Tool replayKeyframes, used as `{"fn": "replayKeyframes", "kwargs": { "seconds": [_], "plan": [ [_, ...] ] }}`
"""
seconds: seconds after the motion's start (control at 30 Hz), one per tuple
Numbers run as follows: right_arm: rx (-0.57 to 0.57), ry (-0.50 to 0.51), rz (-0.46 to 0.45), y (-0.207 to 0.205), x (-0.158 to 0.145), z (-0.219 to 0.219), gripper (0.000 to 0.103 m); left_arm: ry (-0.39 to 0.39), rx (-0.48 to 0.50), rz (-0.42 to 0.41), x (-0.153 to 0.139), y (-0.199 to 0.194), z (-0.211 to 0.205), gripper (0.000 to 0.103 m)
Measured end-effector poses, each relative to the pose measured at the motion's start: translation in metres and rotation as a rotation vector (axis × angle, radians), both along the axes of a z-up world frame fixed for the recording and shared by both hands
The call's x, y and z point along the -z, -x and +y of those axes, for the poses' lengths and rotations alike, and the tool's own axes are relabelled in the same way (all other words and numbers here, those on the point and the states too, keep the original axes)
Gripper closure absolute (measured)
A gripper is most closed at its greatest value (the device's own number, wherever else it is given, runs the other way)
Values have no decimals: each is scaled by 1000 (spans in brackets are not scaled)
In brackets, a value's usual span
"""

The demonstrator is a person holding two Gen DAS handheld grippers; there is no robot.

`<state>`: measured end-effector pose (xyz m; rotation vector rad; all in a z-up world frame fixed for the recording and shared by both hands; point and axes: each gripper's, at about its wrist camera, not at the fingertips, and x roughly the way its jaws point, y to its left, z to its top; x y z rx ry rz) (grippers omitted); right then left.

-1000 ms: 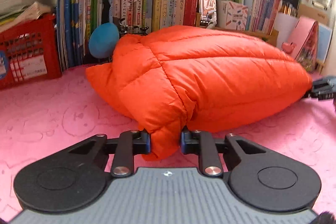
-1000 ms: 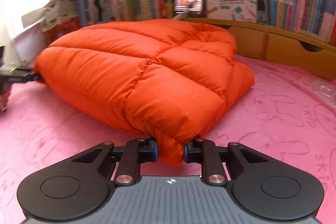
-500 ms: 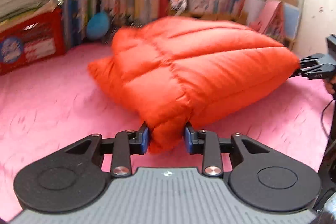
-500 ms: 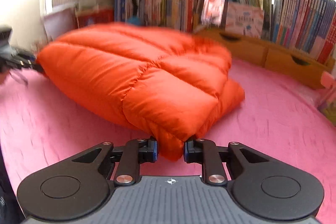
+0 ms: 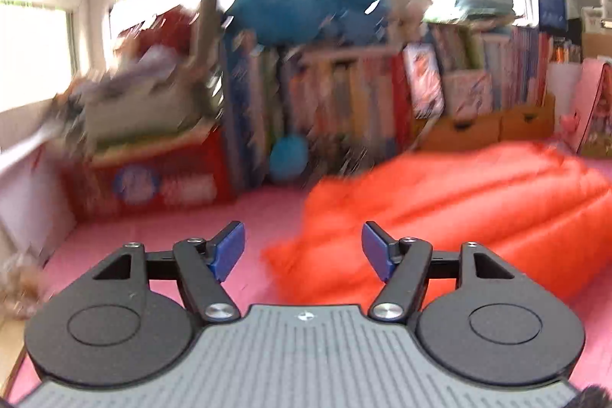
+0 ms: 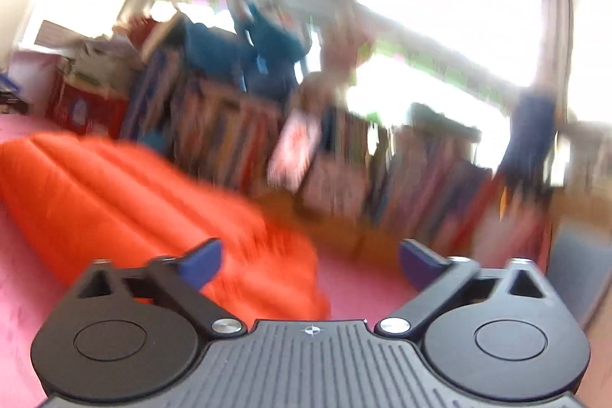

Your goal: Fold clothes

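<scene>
Each gripper is built alike: the left gripper (image 5: 302, 247) and the right gripper (image 6: 310, 260) have a grey ribbed base plate with a small cross mark at its front edge, two round black housings with recessed discs, black link arms on silver screws, and blue finger pads (image 5: 227, 249).

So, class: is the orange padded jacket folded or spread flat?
Folded, it seems: the orange padded jacket lies as a thick, compact bundle on the pink mat; blur hides its edges.
</scene>
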<state>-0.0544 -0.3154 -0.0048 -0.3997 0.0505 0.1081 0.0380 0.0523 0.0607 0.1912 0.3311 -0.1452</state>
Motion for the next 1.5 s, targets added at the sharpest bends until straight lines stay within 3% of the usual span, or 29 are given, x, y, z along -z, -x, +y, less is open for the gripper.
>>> {"fn": "replayKeyframes", "kwargs": {
  "seconds": [0.13, 0.2, 0.33, 0.47, 0.57, 0.7, 0.8, 0.9, 1.1, 1.23, 1.4, 1.5],
  "plan": [
    [-79, 173, -46, -27, 3, 56, 0, -92, 75, -73, 5, -7, -76, 31],
    [-92, 205, -54, -39, 6, 74, 0, -118, 77, -83, 14, -8, -101, 30],
    [-103, 171, 2, -66, 9, 91, 0, -103, 47, -45, 35, -17, -129, 30],
    [-119, 142, 51, -75, 18, 102, 0, -160, 2, -39, 55, -23, -140, 24],
    [-102, 160, 127, -82, 28, 104, 0, -202, -11, -27, 65, -23, -138, 22],
    [-64, 177, 234, -99, 51, 96, 0, -181, -23, 31, 77, -31, -125, 21],
    [-38, 153, 265, -101, 56, 77, 0, -204, -45, 37, 81, -31, -114, 20],
    [19, 201, 256, -96, 58, 58, 1, -213, -74, 41, 82, -32, -98, 20],
    [107, 103, 336, -95, 59, 8, 1, -219, -192, 70, 85, -31, -61, 17],
    [188, 98, 344, -89, 60, -13, 1, -115, -202, 145, 83, -32, -36, 16],
    [244, 85, 335, -79, 54, -18, 0, -147, -191, 152, 85, -33, -43, 16],
    [272, 89, 277, -70, 40, -9, 0, -131, -187, 163, 84, -36, -40, 16]
  ]
}}
